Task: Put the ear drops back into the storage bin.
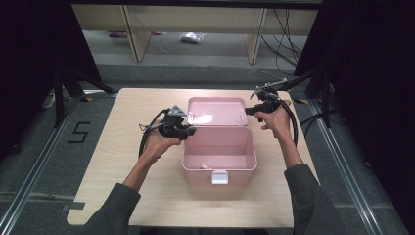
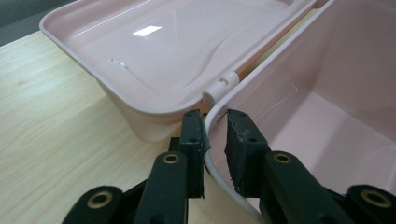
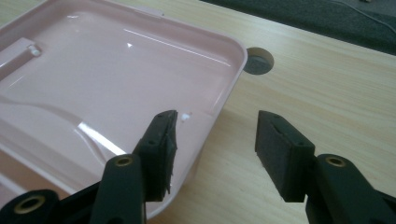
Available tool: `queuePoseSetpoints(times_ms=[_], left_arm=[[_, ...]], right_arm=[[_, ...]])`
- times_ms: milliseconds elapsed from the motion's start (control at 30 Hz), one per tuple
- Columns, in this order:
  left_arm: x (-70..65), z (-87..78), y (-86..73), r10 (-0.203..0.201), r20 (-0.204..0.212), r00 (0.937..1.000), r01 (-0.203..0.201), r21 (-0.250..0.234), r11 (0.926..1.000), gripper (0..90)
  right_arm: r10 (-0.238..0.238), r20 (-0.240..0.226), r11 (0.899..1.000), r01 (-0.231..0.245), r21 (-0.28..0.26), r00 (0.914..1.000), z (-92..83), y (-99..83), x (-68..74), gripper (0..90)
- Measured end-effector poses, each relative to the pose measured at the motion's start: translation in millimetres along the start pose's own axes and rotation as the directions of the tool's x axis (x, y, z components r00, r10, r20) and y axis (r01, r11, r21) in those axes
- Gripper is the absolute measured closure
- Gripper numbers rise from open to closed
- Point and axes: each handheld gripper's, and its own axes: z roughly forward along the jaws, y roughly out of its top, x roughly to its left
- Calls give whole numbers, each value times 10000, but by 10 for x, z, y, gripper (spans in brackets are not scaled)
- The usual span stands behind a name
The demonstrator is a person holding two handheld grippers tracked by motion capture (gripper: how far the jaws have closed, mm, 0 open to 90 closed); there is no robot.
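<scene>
In the high view, a pink box [image 1: 219, 154] is seen standing at the middle of a wooden table [image 1: 122, 161], with its lid [image 1: 218, 111] thrown back behind it and lying open. A white latch [image 1: 219, 177] is seen on the near wall of the box. The left gripper [image 1: 188, 131] is held at the box's left rear corner, close to the hinge. The right gripper [image 1: 250, 110] is held at the right edge of the lid. Both forearms are seen entering from the bottom edge in grey sleeves, and a black cable is seen looping from each gripper.

In the left gripper view, the rim of the box [image 2: 219, 112] is seen running between the two jaws at the corner beside the hinge [image 2: 220, 86]. The left gripper [image 2: 215, 122] is nearly closed: one pad is pressed against the outside of the rim, while a thin gap is seen between the other pad and the inside wall, so a full clamp cannot be confirmed. The lid [image 2: 154, 51] is seen just beyond, its inside facing up.

In the right gripper view, the right gripper [image 3: 217, 116] is seen roughly half open, with the lid's rim [image 3: 224, 100] lying between the jaws. One jaw is placed over the lid's inside, the other over the bare table [image 3: 327, 88]. Neither pad is seen touching the rim. A round hole [image 3: 258, 60] is seen in the tabletop past the lid's corner.
</scene>
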Motion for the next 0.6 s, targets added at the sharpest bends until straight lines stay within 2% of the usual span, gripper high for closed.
queuePoseSetpoints(times_ms=[100,133,200,267,400,433,467,500,600], left_arm=[[-20,-8,-3,87,-57,9999,-87,38,10000,766],[-23,-7,-3,111,-7,9999,-111,26,9999,766],[-36,-6,-3,97,-23,10000,-97,29,9999,766],[-43,-7,-7,76,-10,10000,-76,15,10000,766],[-38,-10,-21,-4,83,10000,5,-59,10000,765],[-43,-10,-22,-15,54,10000,15,-60,10000,765],[-48,-10,-20,-14,28,10000,14,-60,10000,764],[-52,-13,-16,64,-6,10000,-64,12,10000,764],[-50,-13,-15,77,-2,10000,-77,25,10000,763]], right_arm=[[-245,84,9996,246,-147,9997,41,19,-35,525],[-80,22,9991,81,-412,10000,64,24,-22,534],[-61,23,9996,61,-264,10000,67,47,-25,548],[-160,220,9996,164,-208,9996,79,66,-35,567],[-177,199,9997,180,-182,9996,121,99,-25,585],[11,149,9998,-8,-175,9999,141,102,-11,590],[-348,266,9992,353,-179,9990,168,104,-29,593],[-123,196,9998,126,-159,9997,183,108,-14,596],[-205,297,9997,209,-128,9993,262,111,-34,611]])
